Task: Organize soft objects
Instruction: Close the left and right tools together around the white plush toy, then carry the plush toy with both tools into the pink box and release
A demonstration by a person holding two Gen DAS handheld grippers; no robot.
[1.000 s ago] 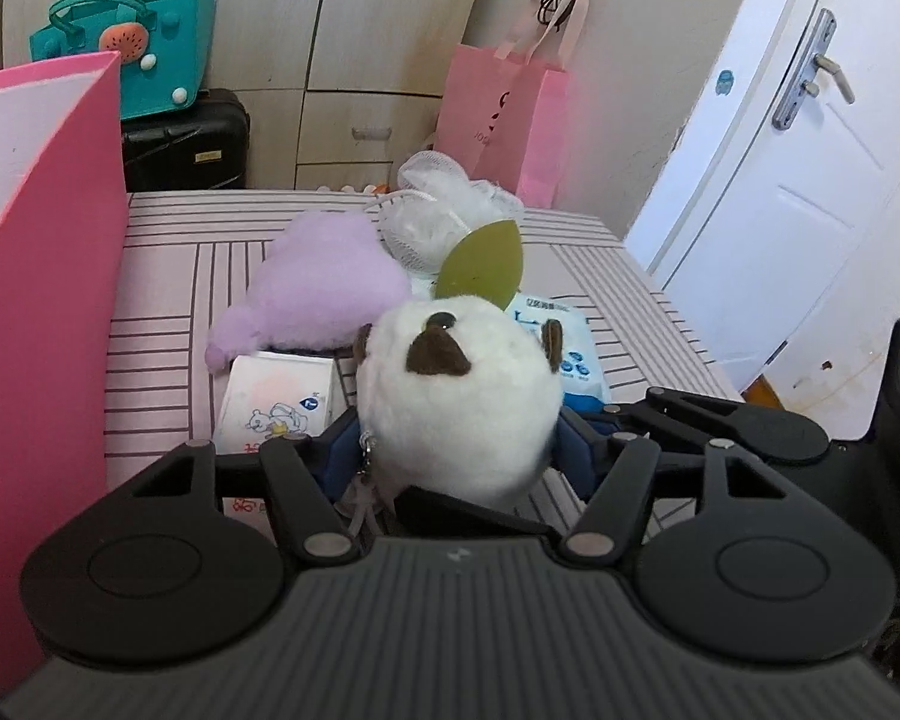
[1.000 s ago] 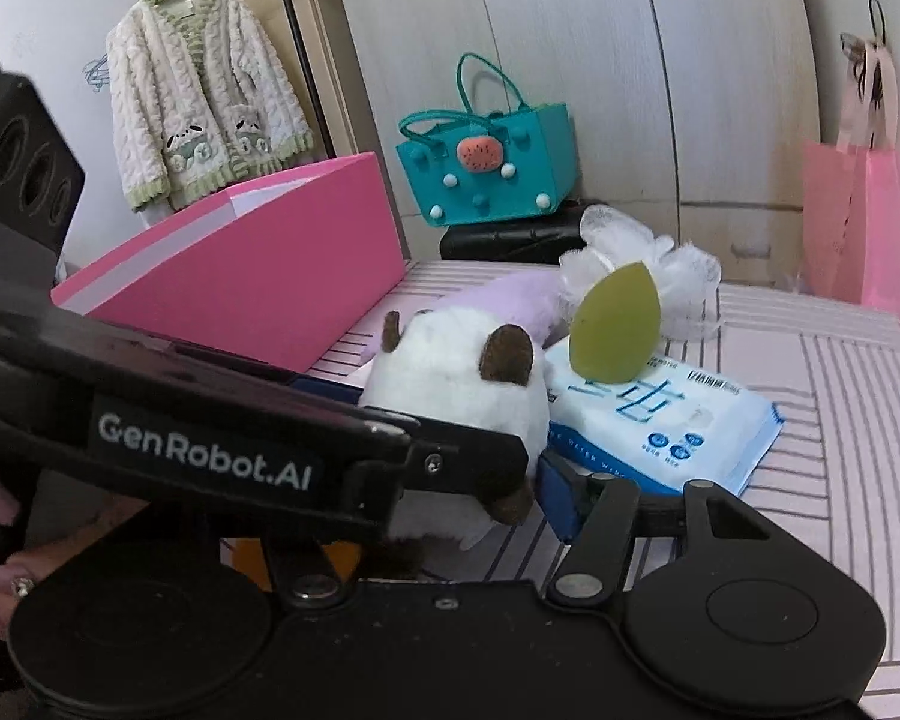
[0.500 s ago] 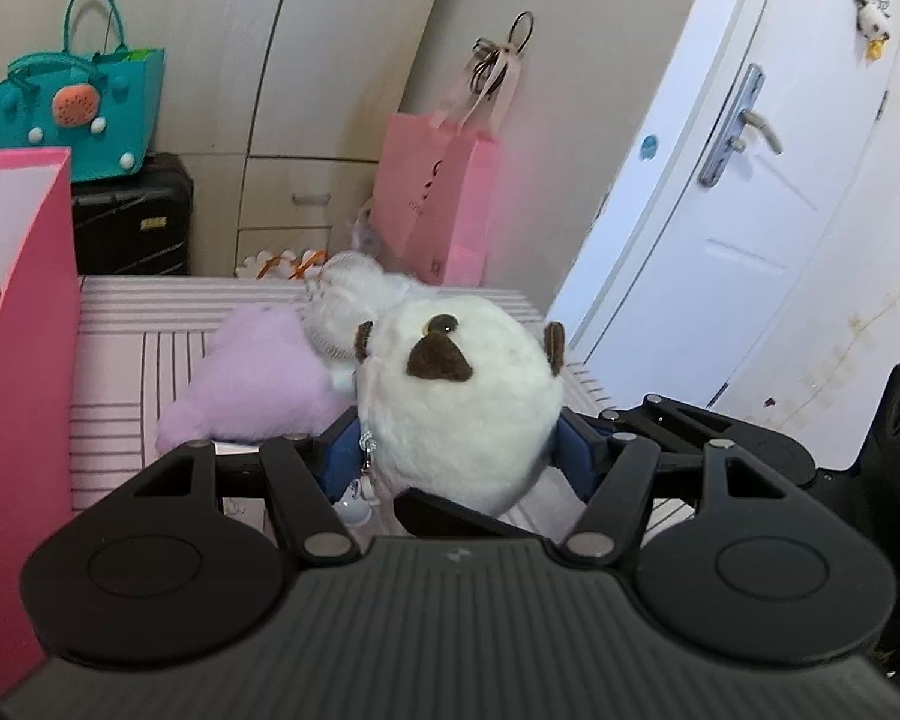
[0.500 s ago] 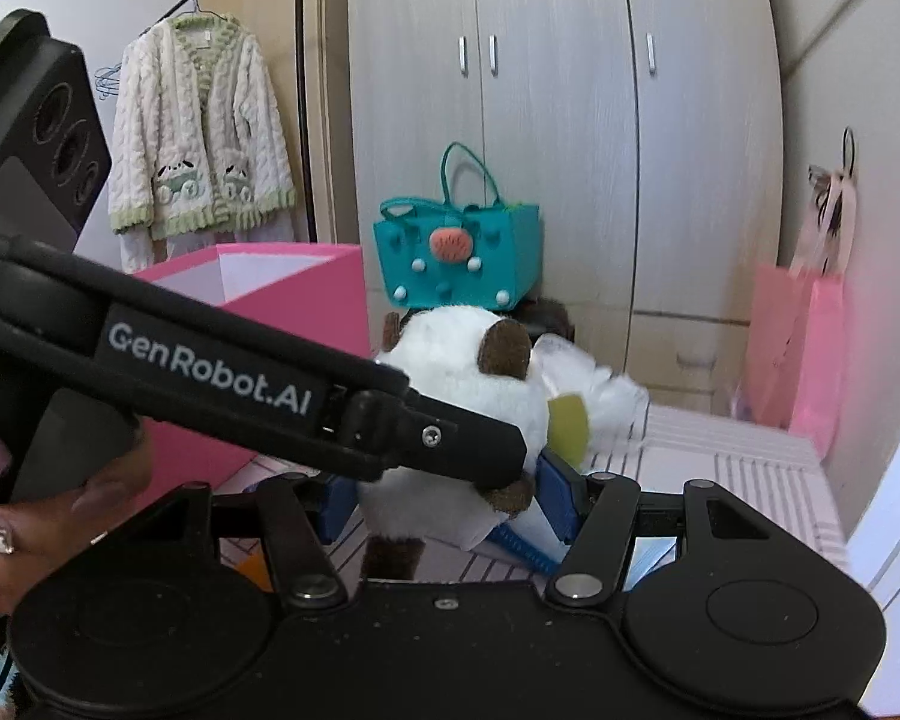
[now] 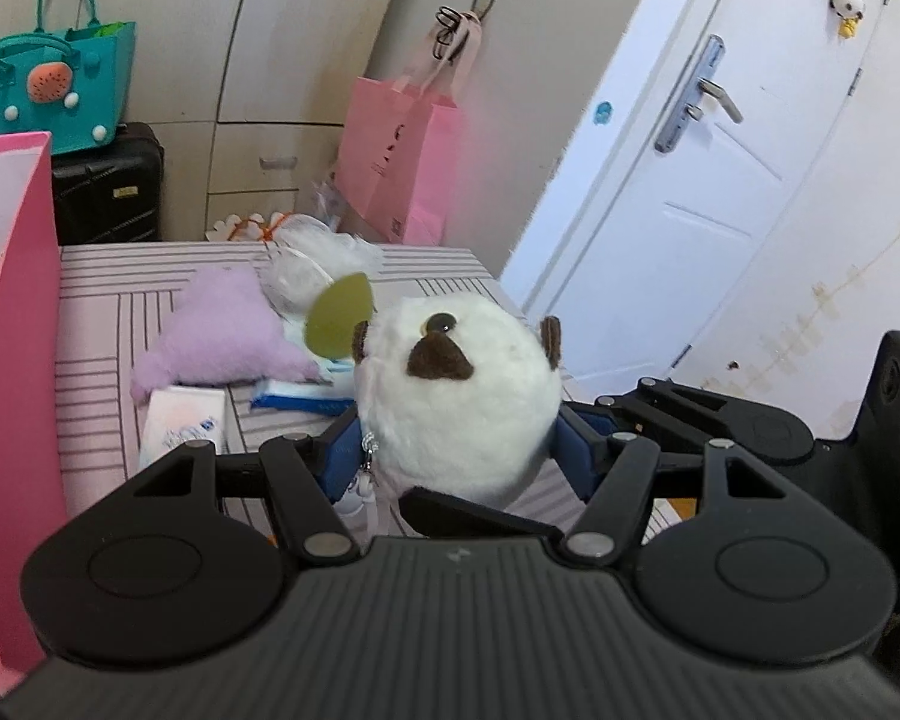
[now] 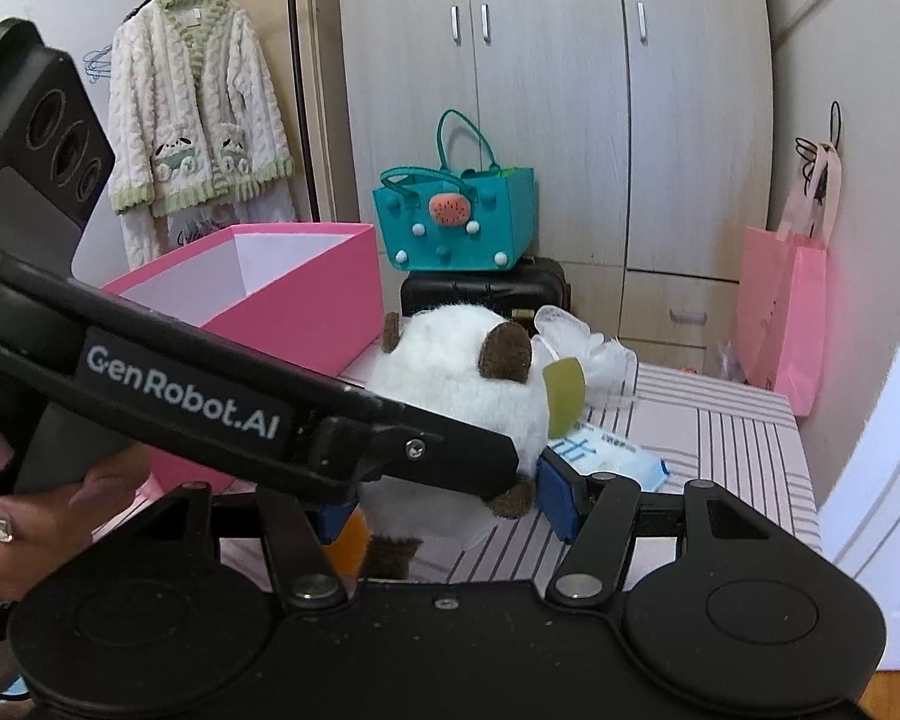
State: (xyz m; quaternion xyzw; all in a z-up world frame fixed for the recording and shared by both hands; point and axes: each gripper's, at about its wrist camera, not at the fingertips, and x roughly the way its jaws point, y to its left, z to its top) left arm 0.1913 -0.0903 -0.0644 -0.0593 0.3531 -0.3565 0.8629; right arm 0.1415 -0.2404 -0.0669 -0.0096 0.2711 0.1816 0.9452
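Observation:
A round white plush toy (image 5: 462,408) with brown ears hangs above the striped table (image 5: 102,312), squeezed between the blue pads of my left gripper (image 5: 456,456). In the right wrist view the same plush toy (image 6: 444,384) also sits between the pads of my right gripper (image 6: 450,504), with the left gripper's black arm (image 6: 210,396) crossing in front of it. An open pink box (image 5: 12,420) stands at the table's left side; the pink box (image 6: 294,306) shows a white inside. A purple plush (image 5: 222,330), a green sponge (image 5: 336,318) and a white mesh puff (image 5: 318,264) lie on the table.
A blue wipes pack (image 5: 294,390) and a small tissue pack (image 5: 186,420) lie near the purple plush. Behind the table are a teal bag (image 6: 456,222) on a black suitcase (image 6: 486,294), a pink paper bag (image 6: 786,324) and wardrobes. A white door (image 5: 690,192) is on the right.
Both grippers have risen together with the white plush toy held between them; the table and the things on it now sit lower and farther off in both views.

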